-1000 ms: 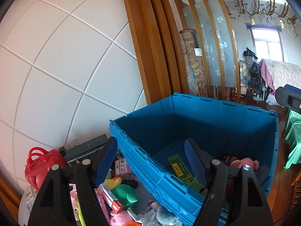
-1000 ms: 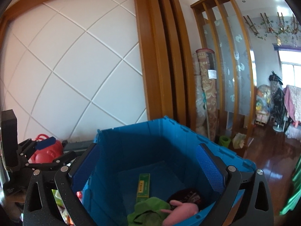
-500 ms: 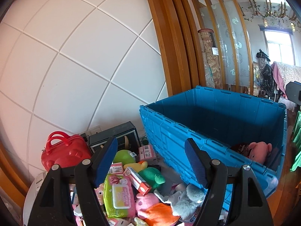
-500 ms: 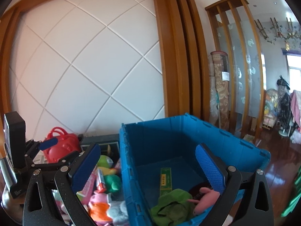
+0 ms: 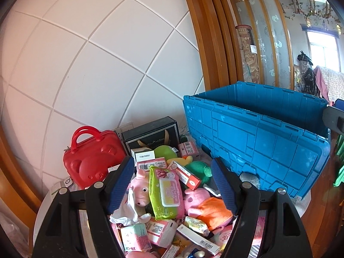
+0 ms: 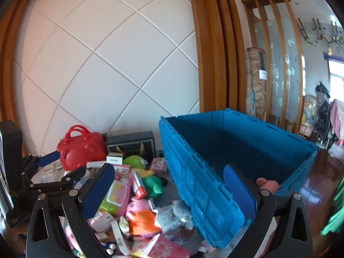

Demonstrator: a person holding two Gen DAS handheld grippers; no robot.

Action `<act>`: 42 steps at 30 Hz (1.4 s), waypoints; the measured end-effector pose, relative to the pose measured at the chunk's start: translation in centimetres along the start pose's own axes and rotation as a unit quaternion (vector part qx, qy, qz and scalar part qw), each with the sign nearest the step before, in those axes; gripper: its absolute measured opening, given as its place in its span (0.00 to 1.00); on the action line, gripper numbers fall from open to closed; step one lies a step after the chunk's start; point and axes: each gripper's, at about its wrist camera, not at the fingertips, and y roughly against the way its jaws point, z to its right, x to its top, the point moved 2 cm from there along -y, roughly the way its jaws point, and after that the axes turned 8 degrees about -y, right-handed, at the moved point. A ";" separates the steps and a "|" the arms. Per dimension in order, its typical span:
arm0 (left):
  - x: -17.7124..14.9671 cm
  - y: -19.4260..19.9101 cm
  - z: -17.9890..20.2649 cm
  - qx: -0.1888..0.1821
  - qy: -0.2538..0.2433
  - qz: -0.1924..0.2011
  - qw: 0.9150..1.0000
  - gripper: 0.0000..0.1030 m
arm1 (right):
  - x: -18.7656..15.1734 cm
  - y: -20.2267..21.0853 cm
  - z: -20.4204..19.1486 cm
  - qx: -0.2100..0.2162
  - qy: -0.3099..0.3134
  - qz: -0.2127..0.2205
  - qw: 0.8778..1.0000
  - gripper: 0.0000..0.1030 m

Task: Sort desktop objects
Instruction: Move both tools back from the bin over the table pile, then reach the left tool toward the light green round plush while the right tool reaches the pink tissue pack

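A: Behind it all, white panelled wall [image 5: 90, 68] with wood trim. In front, open blue crate [image 5: 258, 137], pink plush [image 6: 267, 183] already inside. Left of crate, a heap on the desktop: red bear case [image 5: 92, 154], black box [image 5: 152, 132], green wipes pack [image 5: 165, 191], pink pig plush [image 5: 139, 188].

B: Grippers?

A: Left gripper [image 5: 172, 185] spread wide, empty, poised above wipes pack. Right gripper [image 6: 169, 191] likewise wide, empty, straddling crate wall.

B: Step?

A: Probably choosing the next pick. Next: descend over wipes pack, close, carry to crate.
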 end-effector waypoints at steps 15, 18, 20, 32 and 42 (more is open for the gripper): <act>-10.8 2.6 -2.3 0.072 0.023 -0.082 0.994 0.71 | -8.1 0.4 1.6 0.073 0.032 -0.090 0.993 1.00; -13.9 3.3 -1.7 0.064 0.047 -0.109 0.991 0.71 | -10.8 -0.4 0.9 0.099 0.064 -0.123 0.985 1.00; -15.8 3.6 -0.8 0.059 0.051 -0.128 0.989 0.71 | -12.5 -1.0 0.6 0.113 0.080 -0.147 0.979 1.00; -23.1 5.6 4.8 -0.006 0.029 -0.176 0.984 0.71 | -19.1 -3.1 -0.5 0.175 0.124 -0.227 0.950 1.00; -28.0 4.2 3.8 0.008 0.088 -0.215 0.973 0.71 | -22.7 -4.6 -2.2 0.198 0.129 -0.279 0.931 1.00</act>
